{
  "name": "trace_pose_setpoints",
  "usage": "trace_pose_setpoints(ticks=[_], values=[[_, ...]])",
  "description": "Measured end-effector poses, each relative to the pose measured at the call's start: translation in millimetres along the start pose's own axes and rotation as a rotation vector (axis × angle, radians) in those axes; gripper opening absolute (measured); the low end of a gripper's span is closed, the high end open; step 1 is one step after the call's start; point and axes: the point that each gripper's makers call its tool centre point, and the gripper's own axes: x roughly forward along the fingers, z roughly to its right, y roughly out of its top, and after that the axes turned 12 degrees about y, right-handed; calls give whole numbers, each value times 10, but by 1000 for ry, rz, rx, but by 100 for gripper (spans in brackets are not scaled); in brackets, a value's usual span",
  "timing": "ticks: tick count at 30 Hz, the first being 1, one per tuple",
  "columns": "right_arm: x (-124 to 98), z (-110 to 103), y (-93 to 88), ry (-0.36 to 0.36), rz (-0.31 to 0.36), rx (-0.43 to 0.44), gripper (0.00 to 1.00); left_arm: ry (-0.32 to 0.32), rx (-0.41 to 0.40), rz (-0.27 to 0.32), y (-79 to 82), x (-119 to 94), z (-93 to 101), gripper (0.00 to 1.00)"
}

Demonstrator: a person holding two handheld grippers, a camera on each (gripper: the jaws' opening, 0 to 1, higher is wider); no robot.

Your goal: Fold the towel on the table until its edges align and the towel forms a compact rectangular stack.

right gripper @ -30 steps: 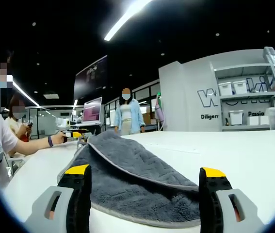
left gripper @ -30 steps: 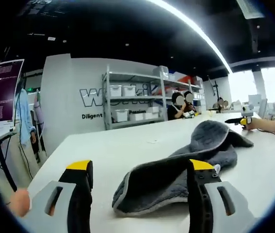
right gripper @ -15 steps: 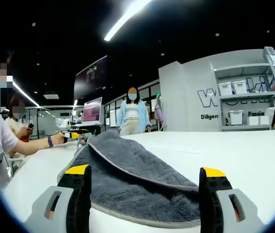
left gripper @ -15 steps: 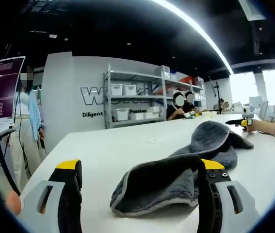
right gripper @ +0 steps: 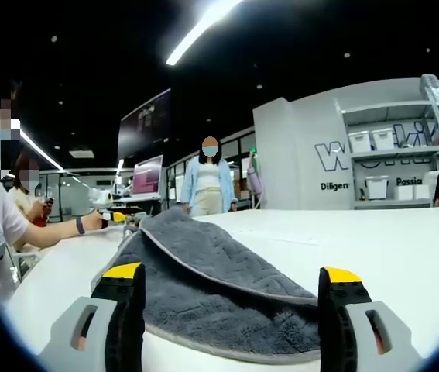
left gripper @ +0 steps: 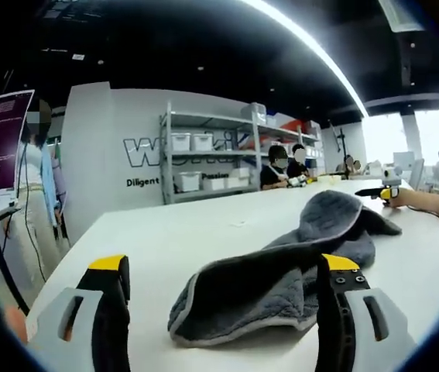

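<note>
A white tabletop carries a grey towel, which lies rumpled and partly doubled over itself near the tabletop's near edge, its pale-trimmed hem curling up. The left gripper stands wide apart before one towel end, and the right gripper stands equally apart before the other, neither touching cloth.

Lettering on wall partly hidden behind shelf. Towel near edge partly masked by right jaw in left gripper view. Towel far side unseen in right gripper view. Bin contents too small to tell.
</note>
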Motion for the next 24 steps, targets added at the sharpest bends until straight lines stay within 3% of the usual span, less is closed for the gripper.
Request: trace_pose_setpoints(ticks=[24], values=[[5, -45, -1, -11, 7, -3, 99, -29, 19, 6, 9, -14, 74, 99]])
